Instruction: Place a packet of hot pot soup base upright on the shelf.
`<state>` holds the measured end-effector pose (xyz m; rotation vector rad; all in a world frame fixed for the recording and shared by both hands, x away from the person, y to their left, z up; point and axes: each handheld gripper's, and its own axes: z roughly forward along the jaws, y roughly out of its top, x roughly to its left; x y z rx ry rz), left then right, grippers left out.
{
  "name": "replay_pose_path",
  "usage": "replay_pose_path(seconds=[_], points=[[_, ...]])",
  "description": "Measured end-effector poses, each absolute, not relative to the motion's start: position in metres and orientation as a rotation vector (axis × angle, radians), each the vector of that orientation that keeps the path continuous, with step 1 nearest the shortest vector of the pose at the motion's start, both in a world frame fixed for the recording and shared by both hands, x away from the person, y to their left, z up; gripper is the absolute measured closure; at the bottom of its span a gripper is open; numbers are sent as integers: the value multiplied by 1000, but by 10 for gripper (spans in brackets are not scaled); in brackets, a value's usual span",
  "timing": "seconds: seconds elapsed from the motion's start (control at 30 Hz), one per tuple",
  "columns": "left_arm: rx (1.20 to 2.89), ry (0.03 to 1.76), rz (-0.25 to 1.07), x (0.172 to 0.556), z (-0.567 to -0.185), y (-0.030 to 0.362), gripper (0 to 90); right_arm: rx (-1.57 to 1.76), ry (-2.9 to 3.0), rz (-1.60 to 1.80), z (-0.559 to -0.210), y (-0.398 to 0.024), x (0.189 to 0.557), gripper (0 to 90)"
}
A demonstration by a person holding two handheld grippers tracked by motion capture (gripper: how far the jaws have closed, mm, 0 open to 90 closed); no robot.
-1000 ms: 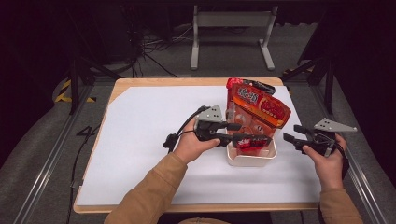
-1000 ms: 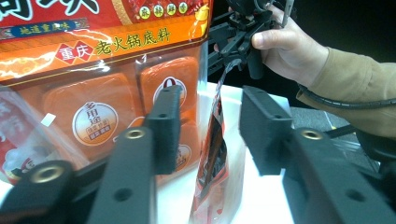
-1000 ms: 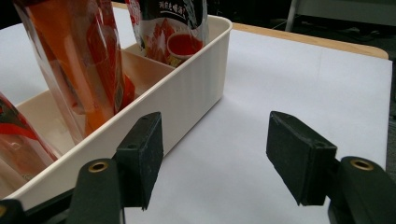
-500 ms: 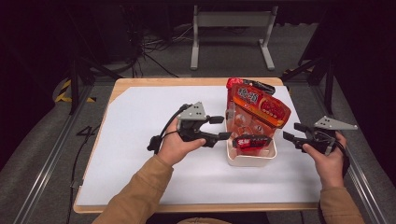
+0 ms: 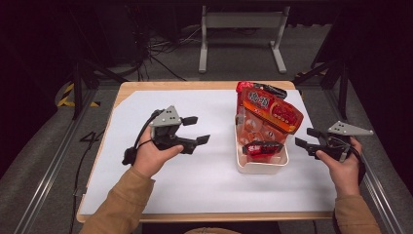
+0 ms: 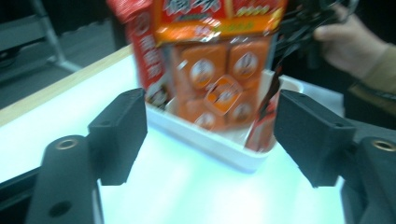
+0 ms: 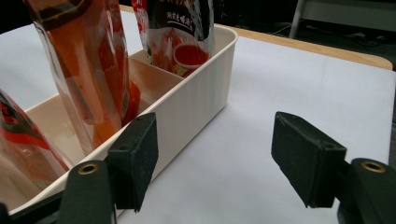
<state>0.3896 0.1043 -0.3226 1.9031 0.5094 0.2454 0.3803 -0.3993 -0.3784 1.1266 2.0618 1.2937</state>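
Note:
A white bin [image 5: 260, 166] stands right of the table's middle. A large orange-red snack bag [image 5: 271, 110] stands upright in it, and a small dark-red packet [image 5: 261, 147] leans at its front. My left gripper [image 5: 197, 129] hovers over the white mat, well left of the bin; its jaws have just been opening and nothing is between them. In the left gripper view the gripper [image 6: 211, 136] faces the bin [image 6: 219, 150] and the bag [image 6: 219, 70]. My right gripper [image 5: 305, 137] waits just right of the bin; its jaws have also been opening, with nothing between them [image 7: 215, 154] beside the bin wall [image 7: 198, 105].
A white mat [image 5: 195, 190] covers the wooden table [image 5: 195, 86]. A metal stand [image 5: 241, 29] and cables lie on the floor beyond the far edge. In the right gripper view another packet [image 7: 180, 39] stands in the bin's far compartment.
The left gripper let go of the small red packet in the bin, pulled away to the left and opened wider. The right hand stayed in place.

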Motion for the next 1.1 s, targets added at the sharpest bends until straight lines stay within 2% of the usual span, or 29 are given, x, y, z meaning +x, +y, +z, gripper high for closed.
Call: replay_pose_path(seconds=[0.47, 0.6, 0.9, 1.1], points=[[1879, 710, 349, 386, -359, 178, 187, 1107, 2088, 1278, -388, -396, 383, 272], [1844, 767, 344, 387, -373, 194, 178, 1123, 2093, 1273, -391, -397, 384, 269], [1818, 865, 360, 397, -407, 209, 168, 1132, 2102, 1264, -397, -396, 386, 267], [1829, 876, 349, 397, -412, 209, 172, 1140, 2098, 1265, -399, -395, 387, 236]])
